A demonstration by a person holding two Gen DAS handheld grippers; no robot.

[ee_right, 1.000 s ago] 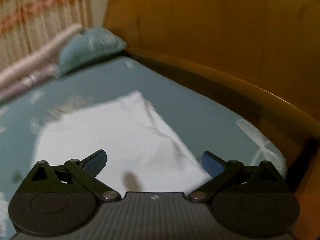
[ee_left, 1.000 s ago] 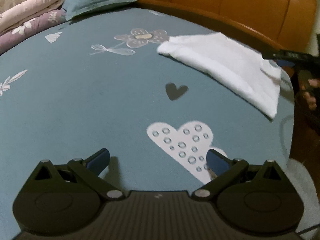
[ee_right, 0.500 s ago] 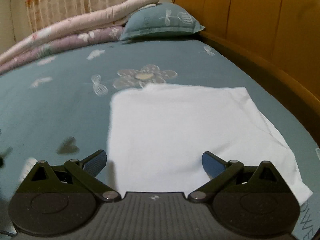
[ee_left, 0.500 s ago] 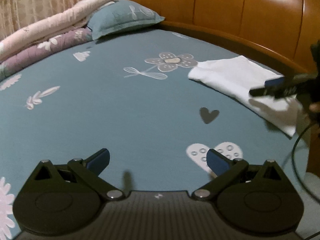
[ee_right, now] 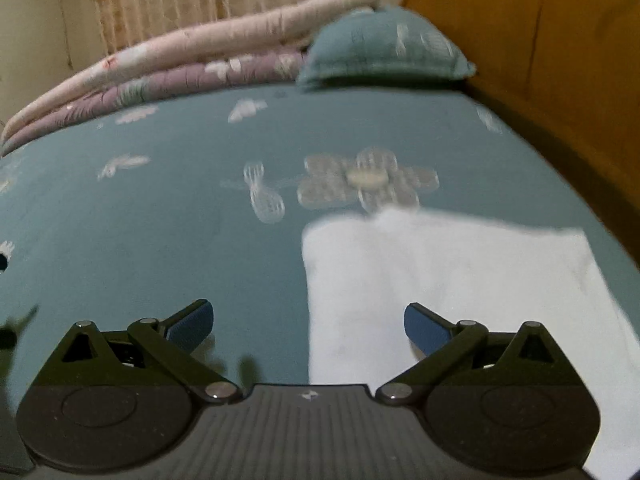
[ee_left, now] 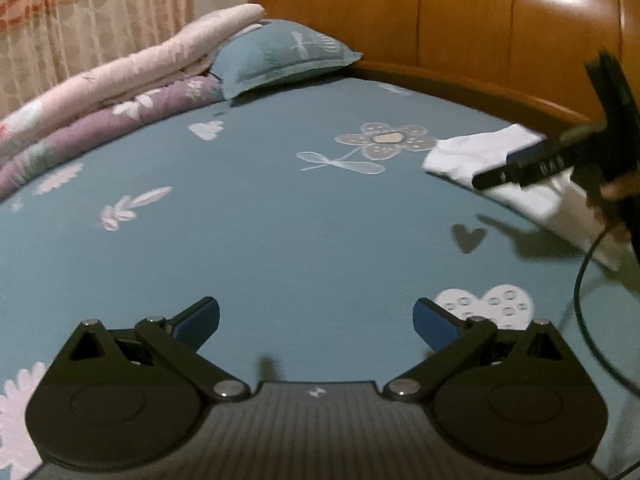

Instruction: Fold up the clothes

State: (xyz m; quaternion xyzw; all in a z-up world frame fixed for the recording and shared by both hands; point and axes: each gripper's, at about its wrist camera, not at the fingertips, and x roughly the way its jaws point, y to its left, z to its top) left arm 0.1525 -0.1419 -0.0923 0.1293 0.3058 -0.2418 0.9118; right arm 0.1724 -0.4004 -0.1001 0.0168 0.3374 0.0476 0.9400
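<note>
The left gripper (ee_left: 316, 320) sits low at the bottom of its own view, aimed level across the bed sheet (ee_left: 280, 240), with its two blue-padded fingers (ee_left: 198, 318) spread wide apart and nothing between them. Under the gap lies only bare teal sheet; a white heart print (ee_left: 486, 304) shows just past the right finger.

The folded white cloth (ee_right: 452, 288) lies flat on the sheet near the wooden headboard (ee_right: 540, 60). In the right wrist view it fills the lower right of the frame, its far edge just below a grey flower print (ee_right: 366, 180). The right gripper (ee_right: 308, 322) hovers above the cloth's left edge, jaws spread apart and holding nothing: the right finger is over the white fabric, the left finger over the teal sheet.

In the left wrist view the right gripper (ee_left: 532, 164) appears at the right edge as a dark, blurred bar reaching over the cloth, with part of a hand (ee_left: 618, 192) behind it and a black cable (ee_left: 584, 276) hanging down.

A teal pillow (ee_left: 280, 56) and rolled quilts (ee_left: 120, 92) rest at the upper left, before a curtain (ee_left: 92, 16).
</note>
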